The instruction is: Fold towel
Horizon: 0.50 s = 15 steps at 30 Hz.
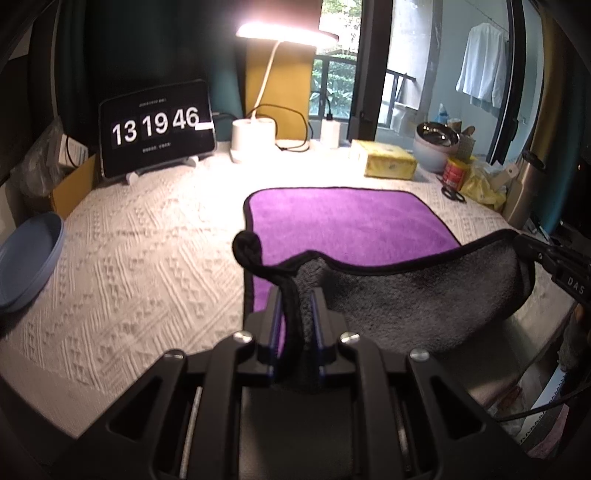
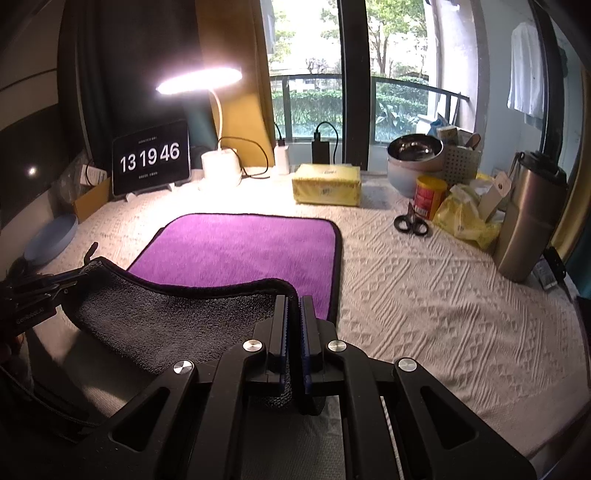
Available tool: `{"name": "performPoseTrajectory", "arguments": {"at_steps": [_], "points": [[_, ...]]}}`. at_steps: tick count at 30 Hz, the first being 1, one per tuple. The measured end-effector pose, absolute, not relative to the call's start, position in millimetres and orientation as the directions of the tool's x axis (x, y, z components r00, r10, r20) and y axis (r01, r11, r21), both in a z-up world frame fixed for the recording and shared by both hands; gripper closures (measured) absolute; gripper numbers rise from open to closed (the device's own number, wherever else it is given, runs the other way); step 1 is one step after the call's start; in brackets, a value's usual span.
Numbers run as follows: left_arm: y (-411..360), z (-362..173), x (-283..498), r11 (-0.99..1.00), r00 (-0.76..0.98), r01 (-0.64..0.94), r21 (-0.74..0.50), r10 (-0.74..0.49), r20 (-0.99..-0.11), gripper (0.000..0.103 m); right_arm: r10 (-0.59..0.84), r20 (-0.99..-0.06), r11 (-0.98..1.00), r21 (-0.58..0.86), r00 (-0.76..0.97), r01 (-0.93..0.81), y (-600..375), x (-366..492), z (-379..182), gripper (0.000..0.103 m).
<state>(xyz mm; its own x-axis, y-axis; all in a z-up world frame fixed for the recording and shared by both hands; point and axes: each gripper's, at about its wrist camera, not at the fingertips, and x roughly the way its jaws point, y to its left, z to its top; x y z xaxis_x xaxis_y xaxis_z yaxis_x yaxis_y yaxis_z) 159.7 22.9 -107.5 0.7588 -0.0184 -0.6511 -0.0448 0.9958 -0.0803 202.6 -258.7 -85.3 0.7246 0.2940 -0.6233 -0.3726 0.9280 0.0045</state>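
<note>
Left gripper (image 1: 295, 295) is clamped on the near left corner of the purple, grey-backed, black-edged towel (image 1: 351, 221); right gripper (image 2: 293, 306) is clamped on the near right corner. Near edge is raised, grey underside showing; the far part lies flat on the white textured tablecloth (image 2: 424, 295).

Glaring desk lamp (image 1: 286, 31) overexposes tablecloth (image 1: 147, 236), daylit window (image 2: 314, 74), dark fisheye corners, slight blur
</note>
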Motion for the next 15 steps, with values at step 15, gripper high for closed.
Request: {"name": "performPoseTrajectory", "arguments": {"at_steps": [15], "points": [[24,-86,188,0.997,0.796,-0.044,-0.065,-0.004,-0.605,0.088,0.310,-0.580,0.926,0.004,0.753,-0.378,-259,233,-68,0.096]]}}
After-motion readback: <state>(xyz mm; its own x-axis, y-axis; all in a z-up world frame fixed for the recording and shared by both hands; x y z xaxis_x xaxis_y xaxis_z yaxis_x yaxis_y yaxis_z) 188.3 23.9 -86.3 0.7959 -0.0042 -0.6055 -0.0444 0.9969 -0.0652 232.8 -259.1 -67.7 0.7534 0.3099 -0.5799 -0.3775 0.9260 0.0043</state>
